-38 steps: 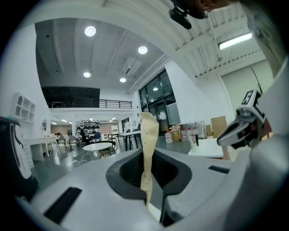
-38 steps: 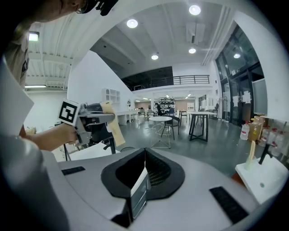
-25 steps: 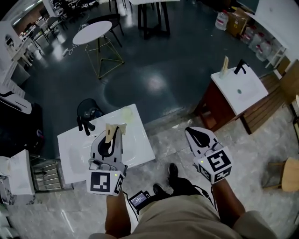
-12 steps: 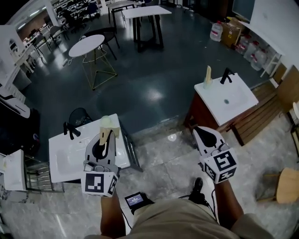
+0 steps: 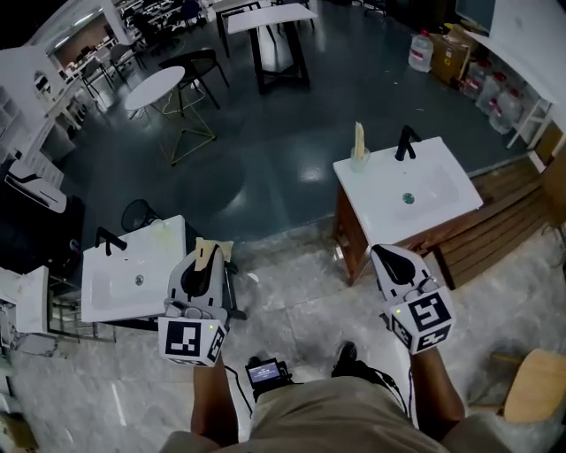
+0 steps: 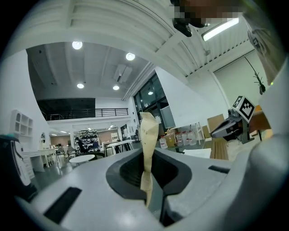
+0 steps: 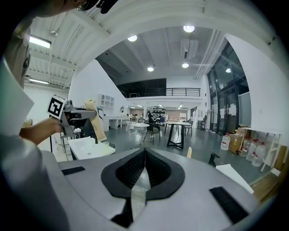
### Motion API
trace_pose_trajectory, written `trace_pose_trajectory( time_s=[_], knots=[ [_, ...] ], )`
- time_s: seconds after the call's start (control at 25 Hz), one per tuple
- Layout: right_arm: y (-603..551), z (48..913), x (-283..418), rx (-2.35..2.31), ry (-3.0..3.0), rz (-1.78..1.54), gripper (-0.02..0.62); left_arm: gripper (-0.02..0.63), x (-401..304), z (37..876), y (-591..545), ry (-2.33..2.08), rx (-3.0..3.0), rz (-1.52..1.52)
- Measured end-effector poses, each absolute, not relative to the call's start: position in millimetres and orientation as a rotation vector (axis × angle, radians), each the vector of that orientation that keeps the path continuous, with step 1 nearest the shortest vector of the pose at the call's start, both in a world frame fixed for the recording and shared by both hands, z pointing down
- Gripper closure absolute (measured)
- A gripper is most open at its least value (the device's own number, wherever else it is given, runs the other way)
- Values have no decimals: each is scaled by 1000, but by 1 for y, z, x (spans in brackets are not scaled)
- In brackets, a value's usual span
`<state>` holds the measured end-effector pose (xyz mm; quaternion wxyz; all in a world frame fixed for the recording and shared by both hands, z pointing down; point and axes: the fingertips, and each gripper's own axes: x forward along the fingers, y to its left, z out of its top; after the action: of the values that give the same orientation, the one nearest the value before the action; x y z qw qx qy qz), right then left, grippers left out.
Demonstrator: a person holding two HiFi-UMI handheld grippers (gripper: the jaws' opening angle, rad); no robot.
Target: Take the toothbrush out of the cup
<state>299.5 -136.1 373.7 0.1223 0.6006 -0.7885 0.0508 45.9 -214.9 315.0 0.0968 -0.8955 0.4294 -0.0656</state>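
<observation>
White washbasin tops stand at two places in a big hall with a dark, shiny floor (image 5: 265, 150) further out and pale stone tiles (image 5: 301, 301) near the person's feet. The left washbasin (image 5: 124, 287) has a black tap (image 5: 110, 240) and stands on a thin metal frame. The right washbasin (image 5: 424, 190) forms the tabletop of a brown wooden cabinet (image 5: 349, 239), with a black tap (image 5: 404, 142) at its back edge and a cup (image 5: 357, 161) at its back left corner; a beige stick (image 5: 359, 137) stands upright in this cup. The left gripper (image 5: 203, 264) hangs in the air just beside the right edge of the left washbasin. Its jaws are nearly together and pinch the toothbrush (image 6: 148, 135), which shows as a pale beige strip rising upright out of the black pads, so it is held in the air and in no cup. The right gripper (image 5: 382, 253) is held over the tiles in front of the cabinet, its jaws fully closed with nothing between them. Further back in the hall there are a round white table (image 5: 155, 87), a long table with black legs (image 5: 270, 18), water bottles (image 5: 423, 49) and cardboard boxes (image 5: 455, 55). Wooden slats (image 5: 495, 239) lie at the right of the cabinet, and a wooden stool (image 5: 531, 385) stands at the lower right.
</observation>
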Motion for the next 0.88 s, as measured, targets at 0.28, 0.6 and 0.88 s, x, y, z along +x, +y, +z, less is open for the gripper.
trace_pose_trajectory(
  time_s=[0.28,0.6,0.88],
  knots=[
    [-142,376,362,1751,-2324,215,591,577,113,292,-212,1250,-2639,-231],
    [-200,401,401,1743,-2292,249,591,577,155,322,-273,1245,-2680,-228],
    [-294,418,444,1795,-2249,287,591,577,190,333,-354,1202,-2719,-242]
  ],
)
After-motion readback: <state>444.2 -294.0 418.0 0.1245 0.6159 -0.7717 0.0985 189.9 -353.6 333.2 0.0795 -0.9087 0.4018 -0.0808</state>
